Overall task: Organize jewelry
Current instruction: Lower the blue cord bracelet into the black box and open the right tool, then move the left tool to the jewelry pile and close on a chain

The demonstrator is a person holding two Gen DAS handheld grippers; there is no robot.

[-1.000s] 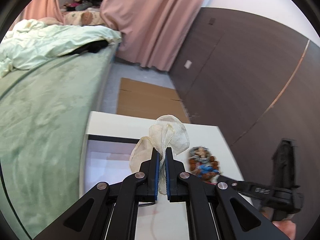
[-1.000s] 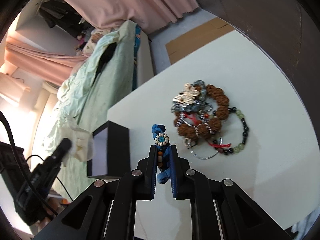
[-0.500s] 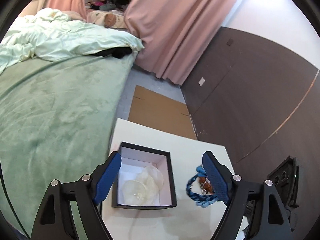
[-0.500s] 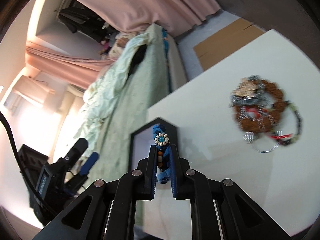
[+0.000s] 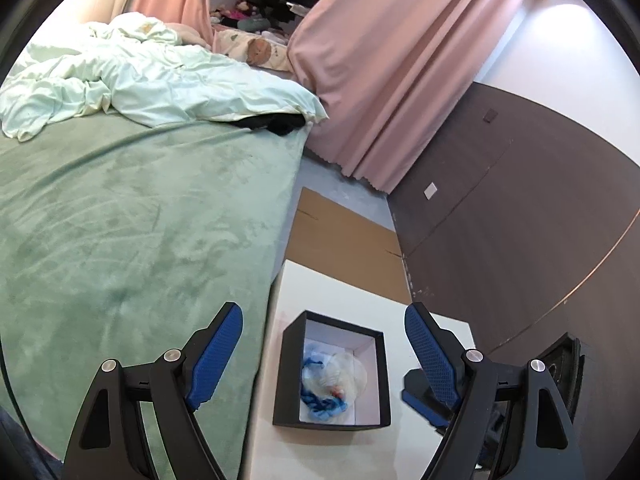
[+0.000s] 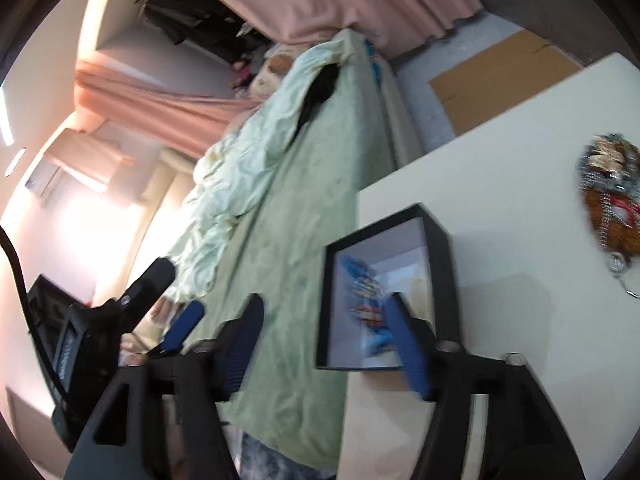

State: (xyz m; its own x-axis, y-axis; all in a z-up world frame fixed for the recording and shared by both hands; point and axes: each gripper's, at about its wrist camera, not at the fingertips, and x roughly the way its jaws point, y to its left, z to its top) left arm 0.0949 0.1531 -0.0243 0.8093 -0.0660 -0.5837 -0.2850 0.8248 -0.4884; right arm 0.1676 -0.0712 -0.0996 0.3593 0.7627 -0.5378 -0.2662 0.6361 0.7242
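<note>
Both our grippers have fingers spread, holding nothing: left gripper (image 5: 324,356), right gripper (image 6: 326,340). Blue bracelet (image 5: 318,398) lies in the black box (image 5: 286,368) at 6 o'clock beside the shell piece (image 5: 346,374). Remaining jewelry pile (image 6: 610,204) sits at 3 o'clock on the white table (image 6: 500,168); we should pick one strand, not the tangle.

Blue braided bracelet (image 5: 320,402) lies in the open black box (image 5: 286,376), beside a pale translucent pouch (image 5: 346,374), just ahead of the left gripper (image 5: 324,348). Remaining jewelry pile (image 6: 610,204), brown beads and silver chain, sits far right on the worktop (image 6: 500,184).
</note>
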